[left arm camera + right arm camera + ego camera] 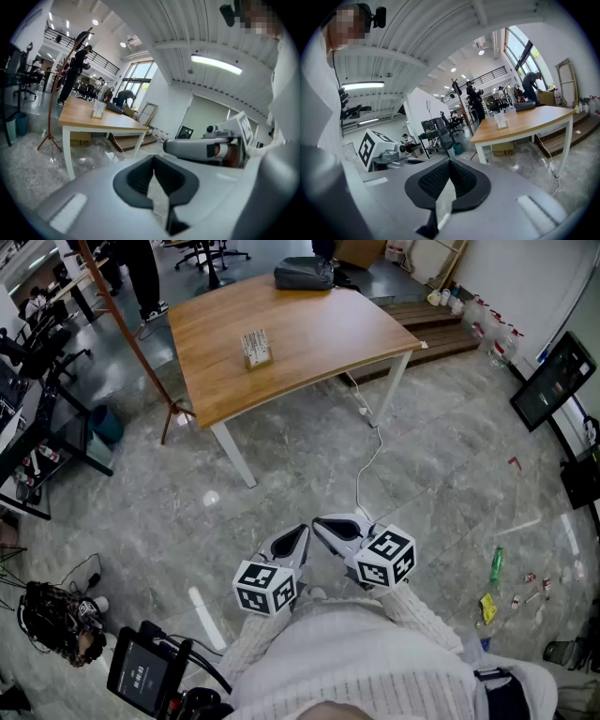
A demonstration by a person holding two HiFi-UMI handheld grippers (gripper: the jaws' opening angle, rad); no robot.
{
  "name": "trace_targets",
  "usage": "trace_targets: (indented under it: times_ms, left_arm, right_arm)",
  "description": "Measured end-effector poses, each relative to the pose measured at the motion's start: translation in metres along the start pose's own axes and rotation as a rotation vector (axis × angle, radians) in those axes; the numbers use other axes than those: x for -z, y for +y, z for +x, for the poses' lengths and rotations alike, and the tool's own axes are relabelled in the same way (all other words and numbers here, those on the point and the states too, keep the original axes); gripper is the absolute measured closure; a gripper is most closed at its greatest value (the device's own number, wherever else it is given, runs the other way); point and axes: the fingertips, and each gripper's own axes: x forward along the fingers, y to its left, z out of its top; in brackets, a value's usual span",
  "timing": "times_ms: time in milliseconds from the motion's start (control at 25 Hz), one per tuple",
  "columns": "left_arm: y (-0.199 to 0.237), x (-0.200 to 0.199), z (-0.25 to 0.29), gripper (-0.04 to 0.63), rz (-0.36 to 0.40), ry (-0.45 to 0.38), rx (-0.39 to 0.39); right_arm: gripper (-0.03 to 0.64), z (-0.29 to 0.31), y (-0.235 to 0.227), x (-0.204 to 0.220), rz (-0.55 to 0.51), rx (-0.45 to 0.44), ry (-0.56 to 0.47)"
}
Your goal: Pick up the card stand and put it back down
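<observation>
The card stand (255, 347) is a small upright holder with a printed card, standing near the middle of the wooden table (309, 343); it also shows far off in the left gripper view (98, 109) and the right gripper view (500, 120). Both grippers hang close to my body, well short of the table and over the floor. My left gripper (298, 536) is shut with nothing between its pads (161, 180). My right gripper (323, 525) is shut and empty too, its pads (461, 180) meeting at the tip.
A dark bag (304, 274) lies at the table's far edge. A white cable (370, 460) runs across the marble floor from the table leg. Desks and chairs stand at left, monitors (553, 381) at right, litter (496, 563) on the floor, and a wooden pole stand (131, 343) beside the table.
</observation>
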Motion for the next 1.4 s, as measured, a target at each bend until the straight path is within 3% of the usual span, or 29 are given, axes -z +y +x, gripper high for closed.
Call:
trace_targets:
  times_ms: [200, 440, 640, 840, 1000, 1200, 1400]
  left_arm:
    - [0.016, 0.006, 0.025, 0.588, -0.014, 0.034, -0.001]
    - [0.052, -0.018, 0.057, 0.588, -0.024, 0.004, -0.025]
    - [0.115, -0.066, 0.093, 0.588, -0.023, -0.021, -0.043]
    - [0.168, -0.132, 0.139, 0.588, -0.017, -0.028, 0.029]
    - [0.206, -0.172, 0.169, 0.588, -0.012, -0.033, 0.041]
    - [0.237, -0.184, 0.196, 0.588, -0.009, 0.015, 0.043]
    - [0.266, -0.204, 0.216, 0.588, 0.003, 0.014, 0.033]
  right_arm:
    - [0.617, 0.015, -0.027, -0.009, 0.066, -0.001, -0.036]
    - [0.617, 0.041, -0.073, -0.026, 0.119, -0.002, -0.032]
    - [0.617, 0.09, -0.118, -0.064, 0.114, -0.002, -0.05]
    - [0.617, 0.146, -0.164, -0.12, 0.086, -0.026, -0.072]
    - [0.617, 0.187, -0.193, -0.153, 0.119, -0.041, -0.096]
    - [0.617, 0.211, -0.221, -0.176, 0.164, -0.038, -0.126]
    - [0.617, 0.226, -0.263, -0.19, 0.183, 0.02, -0.145]
